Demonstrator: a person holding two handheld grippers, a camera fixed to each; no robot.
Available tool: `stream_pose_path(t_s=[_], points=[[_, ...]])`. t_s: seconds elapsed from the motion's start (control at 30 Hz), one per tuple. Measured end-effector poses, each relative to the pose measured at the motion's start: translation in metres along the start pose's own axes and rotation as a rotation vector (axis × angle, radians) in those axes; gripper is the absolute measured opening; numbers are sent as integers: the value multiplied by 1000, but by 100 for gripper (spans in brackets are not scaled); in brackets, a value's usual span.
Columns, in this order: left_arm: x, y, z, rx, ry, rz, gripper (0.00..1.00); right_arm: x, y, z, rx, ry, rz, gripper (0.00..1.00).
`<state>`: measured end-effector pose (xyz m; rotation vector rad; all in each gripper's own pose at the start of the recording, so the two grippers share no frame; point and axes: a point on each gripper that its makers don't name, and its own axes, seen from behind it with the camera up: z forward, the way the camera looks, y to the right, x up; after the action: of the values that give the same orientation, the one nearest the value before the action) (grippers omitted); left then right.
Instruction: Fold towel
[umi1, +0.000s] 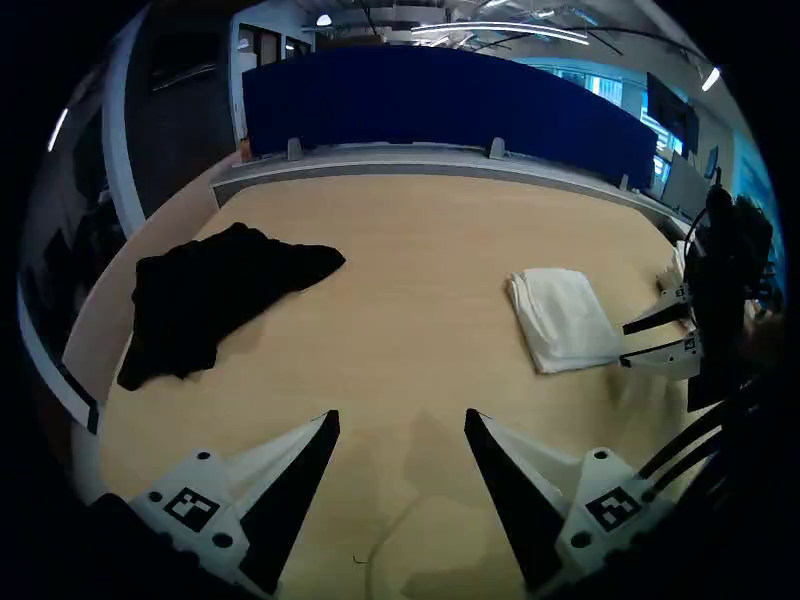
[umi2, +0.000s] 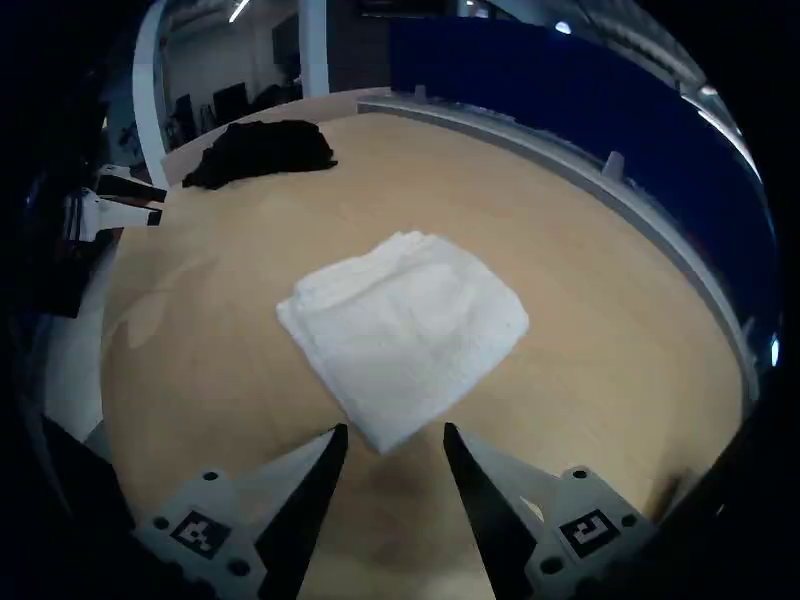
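1. White towel (umi2: 405, 330), folded to a rough square, lies flat on the wood counter (umi2: 600, 330). Its near corner points into the gap of the right tool (umi2: 394, 430). That tool's fingers are apart, with nothing clamped.
2. Can't tell whether the fingertips touch that corner or sit just above it.
3. Left tool (umi1: 401, 413): fingers apart over bare counter, gripping nothing. The towel is well off to its front-right.
4. The left gripper view shows the right tool side-on, its tips at the towel's edge. The body behind it is dark, cut off at the rim and hard to make out.
5. The right gripper view shows the left tool small at the far left edge. Its gap is hard to judge from there.
6. Black cloth (umi1: 215, 295) lies in a crumpled heap on the counter, well apart from the towel.
7. The right gripper view gives the towel's terry texture. The left gripper view gives the stacked layers along one side, plus the blue partition (umi1: 440, 100) behind the counter.
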<state>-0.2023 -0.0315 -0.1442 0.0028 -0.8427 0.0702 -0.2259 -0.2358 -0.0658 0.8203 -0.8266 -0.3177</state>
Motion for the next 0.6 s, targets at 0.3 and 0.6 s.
stream_pose_path(t_s=[0.3,0.6], points=[[0,2,-1,-3,2,2,93,-3,-3,3,4,-4,-2,60],[-1,2,-3,-1,3,0,93,-10,-5,8,5,-14,5,41]])
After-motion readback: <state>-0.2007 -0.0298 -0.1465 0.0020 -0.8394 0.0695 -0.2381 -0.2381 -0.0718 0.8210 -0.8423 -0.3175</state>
